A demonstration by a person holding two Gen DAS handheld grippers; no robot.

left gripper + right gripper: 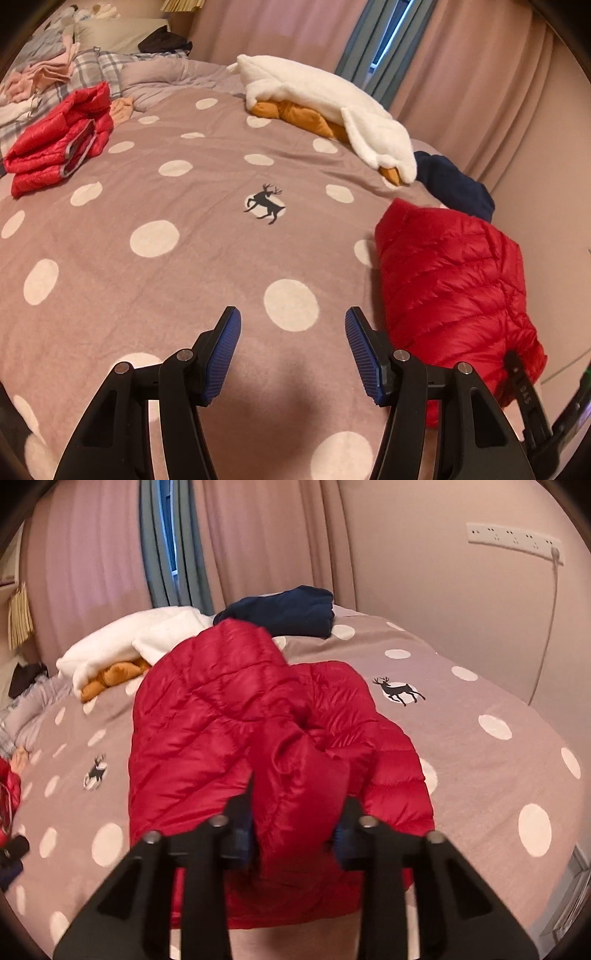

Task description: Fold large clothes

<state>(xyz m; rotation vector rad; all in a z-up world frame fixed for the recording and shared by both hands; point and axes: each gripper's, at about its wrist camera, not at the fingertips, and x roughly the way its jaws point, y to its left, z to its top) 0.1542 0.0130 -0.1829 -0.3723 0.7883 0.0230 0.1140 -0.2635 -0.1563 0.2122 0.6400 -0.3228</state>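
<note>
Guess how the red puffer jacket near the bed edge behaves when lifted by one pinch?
The red puffer jacket probably droops and unfolds, since it lies slumped. Shiny shell suggests it may slip. The right tool pinches only a fold; quilted fill likely makes it light.

We see a glossy quilted red puffer jacket [258, 716], matt towelling-like bedspread [184, 280], fluffy white fleece [317, 92], ribbed blue pads on matt black plastic fingers [221, 354].

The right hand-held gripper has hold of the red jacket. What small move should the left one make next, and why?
Probably move the left hand-held gripper sideways to the near edge of the red jacket and close on it. It stands open over bare blanket, while the right hand-held gripper pinches a fold alone, and spreading a large jacket likely needs two grips.
</note>
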